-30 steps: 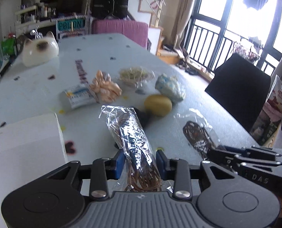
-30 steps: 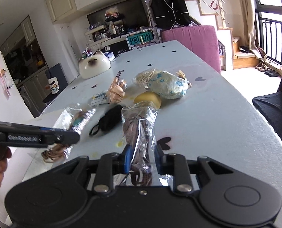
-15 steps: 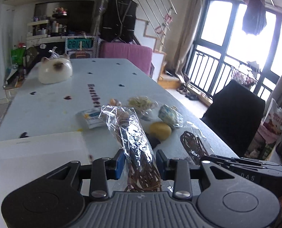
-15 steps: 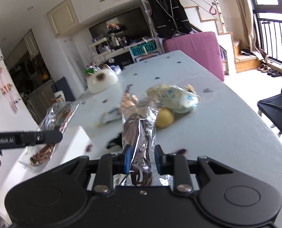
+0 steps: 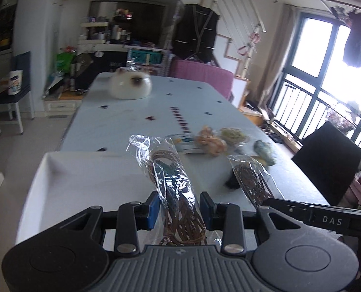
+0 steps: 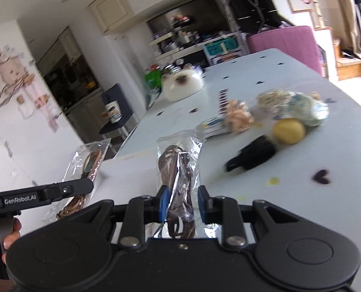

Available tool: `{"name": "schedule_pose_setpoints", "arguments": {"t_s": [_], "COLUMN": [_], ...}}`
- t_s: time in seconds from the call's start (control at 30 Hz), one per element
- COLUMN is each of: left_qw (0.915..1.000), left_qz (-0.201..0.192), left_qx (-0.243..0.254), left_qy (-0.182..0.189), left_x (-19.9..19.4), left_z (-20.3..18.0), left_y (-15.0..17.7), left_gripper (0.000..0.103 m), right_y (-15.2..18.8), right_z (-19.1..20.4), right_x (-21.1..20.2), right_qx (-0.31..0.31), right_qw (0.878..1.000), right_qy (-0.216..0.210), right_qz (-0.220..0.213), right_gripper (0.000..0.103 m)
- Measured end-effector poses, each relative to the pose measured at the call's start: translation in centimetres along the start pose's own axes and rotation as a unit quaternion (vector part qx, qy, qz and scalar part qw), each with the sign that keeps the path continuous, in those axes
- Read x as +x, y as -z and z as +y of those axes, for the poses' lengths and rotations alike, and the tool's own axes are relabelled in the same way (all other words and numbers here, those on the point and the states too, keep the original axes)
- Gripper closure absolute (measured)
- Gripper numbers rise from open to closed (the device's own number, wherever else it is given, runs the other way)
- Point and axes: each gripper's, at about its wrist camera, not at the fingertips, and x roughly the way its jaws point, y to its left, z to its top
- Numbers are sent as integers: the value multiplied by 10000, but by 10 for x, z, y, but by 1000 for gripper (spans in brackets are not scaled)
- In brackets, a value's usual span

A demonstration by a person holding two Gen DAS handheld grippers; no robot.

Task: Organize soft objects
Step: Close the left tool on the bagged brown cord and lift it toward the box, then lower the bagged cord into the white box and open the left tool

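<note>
My left gripper (image 5: 180,206) is shut on a clear plastic bag of brown cords (image 5: 170,180), held in the air over the white box (image 5: 83,177) at the table's near left. My right gripper (image 6: 180,203) is shut on a second clear bag of brown cords (image 6: 178,168), raised beside the box's right edge. Each bag shows in the other view: the right bag (image 5: 250,180), the left bag (image 6: 88,168). Loose on the table lie a black soft piece (image 6: 253,155), a yellow ball (image 6: 288,131), a floral pouch (image 6: 307,108) and a peach bow (image 6: 237,116).
A white cat-face cushion (image 5: 131,86) sits at the table's far end. A small printed packet (image 5: 187,143) and a bag of pale rubber bands (image 5: 232,133) lie mid-table. A black chair (image 5: 326,163) stands at the right, a pink chair (image 5: 202,75) beyond the far end.
Both grippers have risen and swung left with their bags, from over the loose items toward the white box. The box's open top has come into view under the left bag.
</note>
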Motion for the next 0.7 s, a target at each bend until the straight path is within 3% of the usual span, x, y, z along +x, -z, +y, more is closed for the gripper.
{"name": "schedule_pose_setpoints", "arguments": {"t_s": [0.3, 0.7], "left_qw": [9993, 9965], "left_qz": [208, 802], "left_qx": [-195, -209], "left_qy": [-255, 110], "left_x": [-2, 70], "left_z": [53, 76], "left_y": [-3, -22], "left_gripper": [66, 66], "right_y": [-9, -18], "right_z": [42, 62], "right_x": [52, 108], "right_qx": [286, 531], "right_qw": [9986, 9933], "right_qy": [-174, 642], "right_qz": [398, 796], "right_gripper": [76, 76]}}
